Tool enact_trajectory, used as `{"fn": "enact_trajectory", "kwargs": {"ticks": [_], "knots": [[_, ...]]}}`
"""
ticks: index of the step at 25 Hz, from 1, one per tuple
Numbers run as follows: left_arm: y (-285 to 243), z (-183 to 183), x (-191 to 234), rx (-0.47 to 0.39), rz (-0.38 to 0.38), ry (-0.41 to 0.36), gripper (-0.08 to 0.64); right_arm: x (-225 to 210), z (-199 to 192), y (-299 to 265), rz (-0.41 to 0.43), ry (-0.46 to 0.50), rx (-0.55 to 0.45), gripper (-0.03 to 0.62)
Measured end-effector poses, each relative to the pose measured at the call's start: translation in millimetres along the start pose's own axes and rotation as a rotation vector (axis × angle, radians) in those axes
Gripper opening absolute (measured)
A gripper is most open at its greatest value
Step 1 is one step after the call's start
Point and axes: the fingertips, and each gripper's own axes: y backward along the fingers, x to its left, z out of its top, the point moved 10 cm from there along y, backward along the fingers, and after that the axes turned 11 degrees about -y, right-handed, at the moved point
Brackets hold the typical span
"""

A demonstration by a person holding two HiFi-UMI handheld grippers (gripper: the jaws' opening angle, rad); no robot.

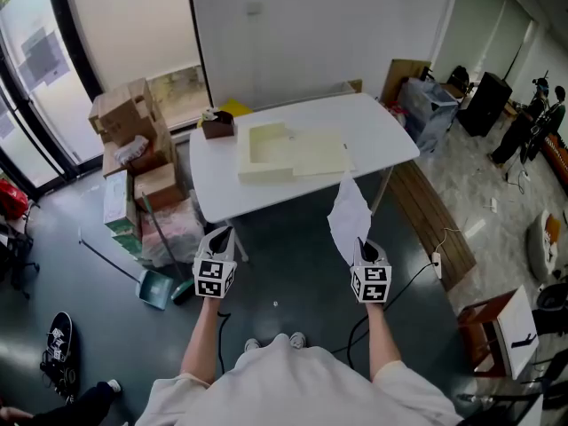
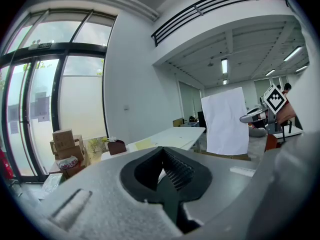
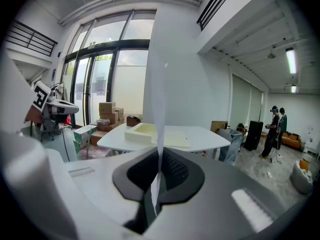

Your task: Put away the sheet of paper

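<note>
Right gripper (image 1: 360, 240): jaws clamped tight on the bottom edge of the white sheet of paper (image 1: 349, 213).
Paper: upright above that gripper, in the air, short of the white rounded table (image 1: 373, 127).
Left gripper (image 1: 222, 232): jaws together, nothing between them.
Table: shallow cream box (image 1: 257, 174) on top.

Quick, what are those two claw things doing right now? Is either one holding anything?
Left gripper: closed, nothing in it.
Right gripper: closed on the sheet of paper.
</note>
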Motion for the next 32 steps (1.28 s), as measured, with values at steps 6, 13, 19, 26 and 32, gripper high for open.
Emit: {"fn": "enact_trajectory", "kwargs": {"ticks": [6,13,19,26,32], "knots": [[-10,7,-19,0.004,0.018,-0.004,0.005,-22,0,-8,0.040,0.029,0.011,0.002],[-31,6,-28,0.017,0.023,-0.003,0.005,-41,12,-25,0.056,0.056,-0.007,0.002],[-57,11,-19,0.010,0.017,-0.011,0.005,-48,18,-48,0.053,0.054,-0.011,0.002],[-108,8,2,-0.005,-0.001,0.005,0.005,-54,28,-88,0.042,0.071,-0.008,0.002],[-169,8,37,-0.017,-0.040,0.002,0.005,-60,49,-142,0.000,0.075,-0.009,0.002]]}}
